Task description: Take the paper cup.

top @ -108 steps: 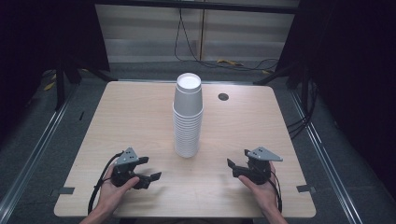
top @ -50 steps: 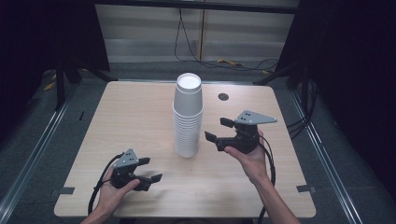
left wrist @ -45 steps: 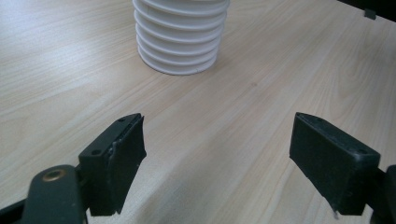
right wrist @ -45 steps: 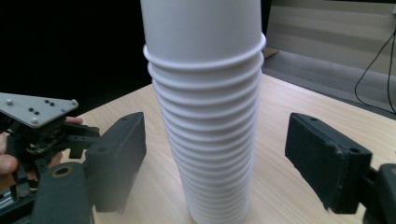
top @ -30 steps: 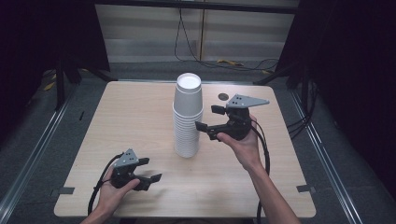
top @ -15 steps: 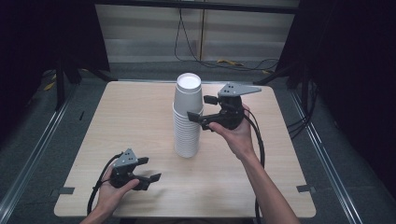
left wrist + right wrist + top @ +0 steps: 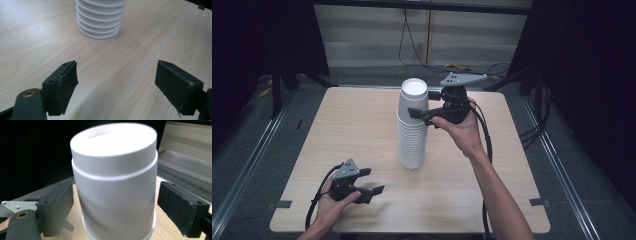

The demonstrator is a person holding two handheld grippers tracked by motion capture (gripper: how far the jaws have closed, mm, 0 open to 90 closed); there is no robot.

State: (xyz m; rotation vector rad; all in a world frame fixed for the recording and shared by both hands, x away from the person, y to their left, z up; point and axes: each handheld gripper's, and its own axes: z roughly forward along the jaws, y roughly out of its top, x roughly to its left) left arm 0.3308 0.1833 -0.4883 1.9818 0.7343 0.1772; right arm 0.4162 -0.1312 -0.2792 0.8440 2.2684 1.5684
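Note:
A tall stack of white paper cups (image 7: 412, 135) stands upside down in the middle of the wooden table (image 7: 337, 130). My right gripper (image 7: 424, 107) is raised to the stack's top from the right, open, with one jaw on each side of the top cup (image 7: 115, 177). In the right gripper view a gap shows between each pad and the cup wall. My left gripper (image 7: 373, 181) rests low near the table's front left, open, with nothing between its jaws. In the left gripper view it (image 7: 116, 85) points at the stack's base (image 7: 100, 20).
Tape marks sit at the table's front corners (image 7: 282, 204) (image 7: 538, 202). Metal rails (image 7: 247, 170) run along the floor on both sides, and cables (image 7: 462, 67) lie behind the table. A cable (image 7: 484, 145) trails from the right gripper along the forearm.
The right gripper has risen and moved left from the stack's middle to its top, so its jaws now flank the top cup. The left gripper has stayed put.

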